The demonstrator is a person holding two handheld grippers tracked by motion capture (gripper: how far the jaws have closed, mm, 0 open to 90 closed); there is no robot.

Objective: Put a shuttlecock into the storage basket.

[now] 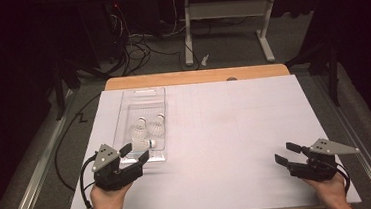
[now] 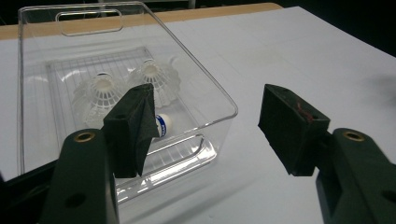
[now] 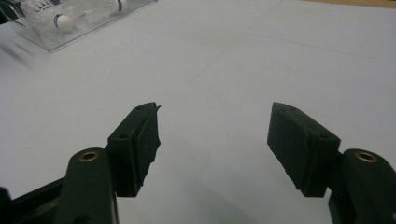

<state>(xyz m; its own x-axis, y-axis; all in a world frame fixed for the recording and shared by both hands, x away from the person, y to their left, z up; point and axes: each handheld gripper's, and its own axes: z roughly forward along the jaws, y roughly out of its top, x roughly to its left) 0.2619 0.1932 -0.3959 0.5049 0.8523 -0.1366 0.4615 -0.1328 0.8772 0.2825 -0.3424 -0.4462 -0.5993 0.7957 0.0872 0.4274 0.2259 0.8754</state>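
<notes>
The left gripper [image 1: 133, 153] sits low over the near left of the white table [image 1: 226, 131], held from behind by the person's left hand [image 1: 108, 198], with its jaws spread wide and nothing between them. In the left gripper view its one jaw hangs over the near end of a clear plastic box [image 2: 212, 95], while the other stands outside the box's side wall, above bare table. Just ahead of the first jaw, inside the box, lie three white shuttlecocks: one [image 2: 163, 125] with a blue-banded cork close by the jaw tip, and two more, [image 2: 100, 91] and [image 2: 156, 77], a little farther in, side by side with their corks up. Well apart, at the near right of the table, the right gripper [image 1: 286, 154] is held by the right hand [image 1: 330, 188], pointing left toward the middle, its jaws likewise wide apart and holding nothing, only the table surface before them.
</notes>
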